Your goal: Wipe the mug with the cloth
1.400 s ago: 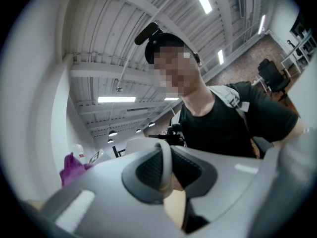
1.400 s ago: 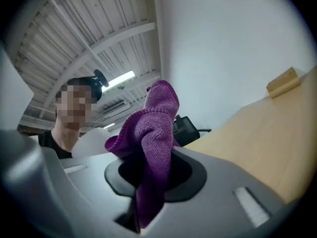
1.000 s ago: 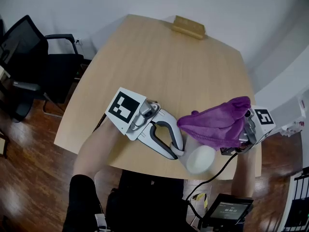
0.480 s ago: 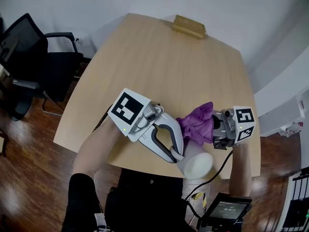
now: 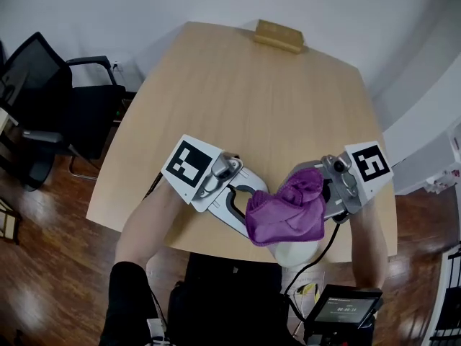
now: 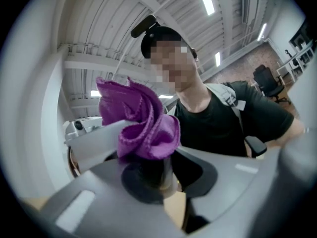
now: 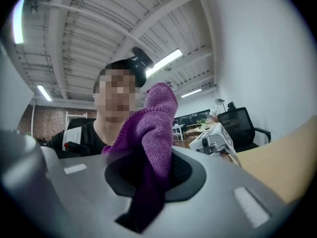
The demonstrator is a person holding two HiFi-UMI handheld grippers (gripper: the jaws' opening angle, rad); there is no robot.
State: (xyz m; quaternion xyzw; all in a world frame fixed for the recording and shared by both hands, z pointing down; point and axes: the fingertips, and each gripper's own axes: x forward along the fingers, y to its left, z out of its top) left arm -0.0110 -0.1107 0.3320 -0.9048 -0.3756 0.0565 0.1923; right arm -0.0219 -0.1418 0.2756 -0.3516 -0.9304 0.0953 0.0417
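Note:
A white mug (image 5: 295,252) hangs off the table's near edge, only its lower side showing. A purple cloth (image 5: 284,211) is draped over its top. My left gripper (image 6: 166,187) reaches the mug from the left; its marker cube (image 5: 191,168) stands over the table. Its jaws stand narrow and appear closed on the mug, but the cloth (image 6: 141,120) hides the contact. My right gripper (image 5: 328,197) comes in from the right, shut on the cloth (image 7: 153,128), which runs down between its jaws. The mug does not show in the right gripper view.
The wooden table (image 5: 245,99) has a small wooden block (image 5: 278,36) at its far edge. A black office chair (image 5: 50,99) stands at the left. A screen device (image 5: 342,312) with a cable lies on the floor below. A white cabinet (image 5: 432,143) is at the right.
My right gripper has swung left with the cloth, from beside the mug to over it. The cloth now covers the mug's top and the left jaw tips. The left gripper stayed put.

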